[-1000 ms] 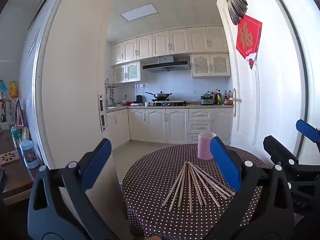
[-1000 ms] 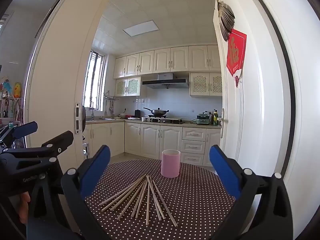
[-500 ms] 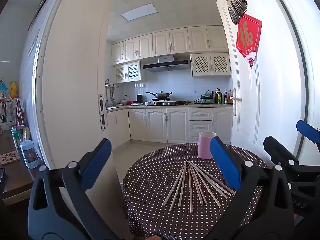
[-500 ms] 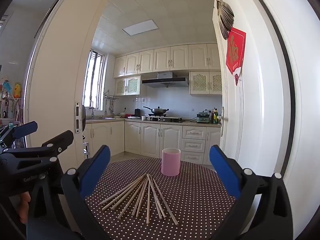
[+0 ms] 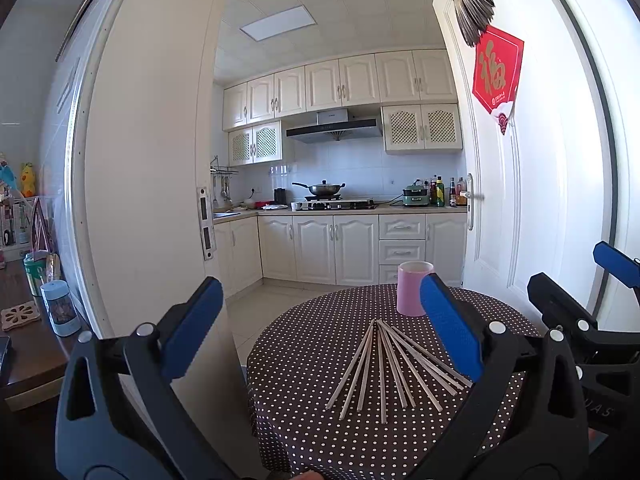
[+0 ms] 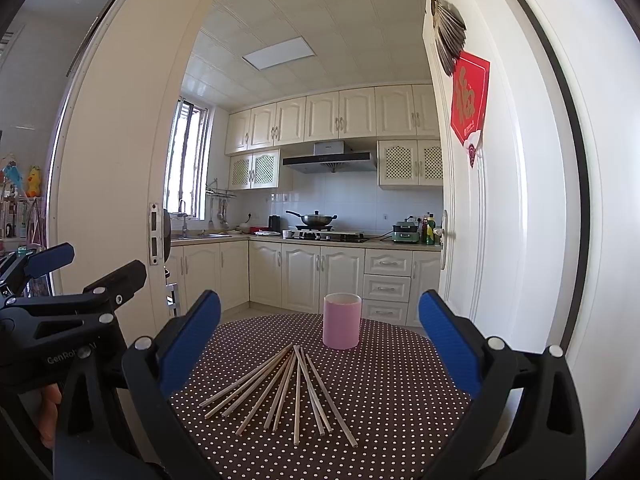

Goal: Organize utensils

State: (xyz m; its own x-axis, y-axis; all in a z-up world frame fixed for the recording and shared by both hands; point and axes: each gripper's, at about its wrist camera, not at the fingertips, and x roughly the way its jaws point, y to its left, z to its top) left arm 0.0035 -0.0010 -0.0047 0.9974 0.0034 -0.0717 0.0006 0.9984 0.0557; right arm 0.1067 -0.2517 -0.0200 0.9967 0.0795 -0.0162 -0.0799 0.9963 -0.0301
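Several wooden chopsticks point(image 5: 390, 368) point(image 6: 288, 388) lie fanned out on a round table with a dark polka-dot cloth point(image 5: 304, 368) point(image 6: 400, 384). A pink cup point(image 5: 412, 288) point(image 6: 342, 320) stands upright just beyond the fan's narrow end. My left gripper point(image 5: 320, 328) is open and empty, held above the table's near left edge. My right gripper point(image 6: 320, 340) is open and empty, above the near edge, facing the chopsticks. Each gripper shows at the edge of the other's view, the right one point(image 5: 580, 320) and the left one point(image 6: 60, 300).
A white door point(image 5: 520, 200) with a red decoration stands open close to the table's right side. A white door frame point(image 5: 152, 200) is at the left. A wooden side table point(image 5: 28, 344) with small bottles is at far left. Kitchen cabinets lie beyond.
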